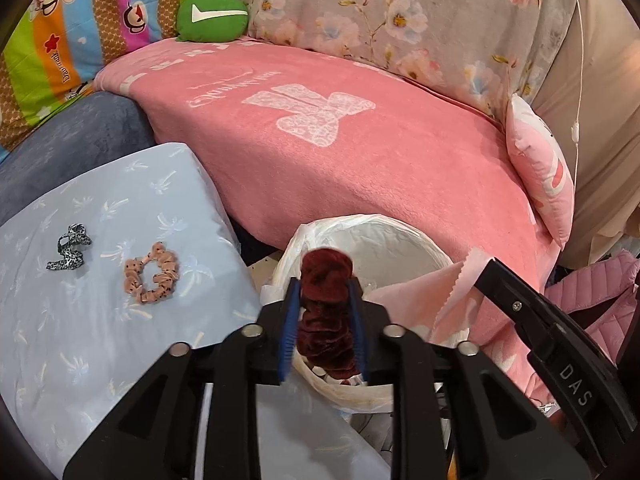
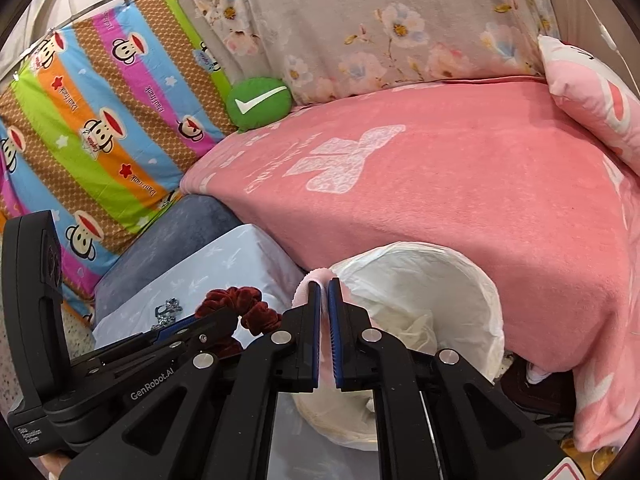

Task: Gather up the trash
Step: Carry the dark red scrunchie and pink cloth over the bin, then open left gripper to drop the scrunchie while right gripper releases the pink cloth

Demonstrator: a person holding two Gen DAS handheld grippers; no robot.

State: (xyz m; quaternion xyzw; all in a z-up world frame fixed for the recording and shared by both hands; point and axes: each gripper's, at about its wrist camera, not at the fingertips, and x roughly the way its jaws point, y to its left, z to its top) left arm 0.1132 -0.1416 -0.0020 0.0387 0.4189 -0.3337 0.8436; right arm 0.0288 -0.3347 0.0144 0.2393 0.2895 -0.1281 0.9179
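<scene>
We see the left gripper (image 1: 325, 284) grasping a dark red velvet scrunchie (image 1: 326, 316), which stands bunched between the blue pads, its top poking just past the fingertips and over the near rim of the white-lined bin (image 1: 400, 236). The right gripper (image 2: 325, 286) pinches a pink cloth (image 2: 306, 286) between nearly closed fingers, just beside that bin. Left of the left fingers, well apart, lie a peach dotted scrunchie (image 1: 152, 278) and a leopard-print scrunchie (image 1: 70, 252) on the pale blue pillow (image 1: 120, 208).
</scene>
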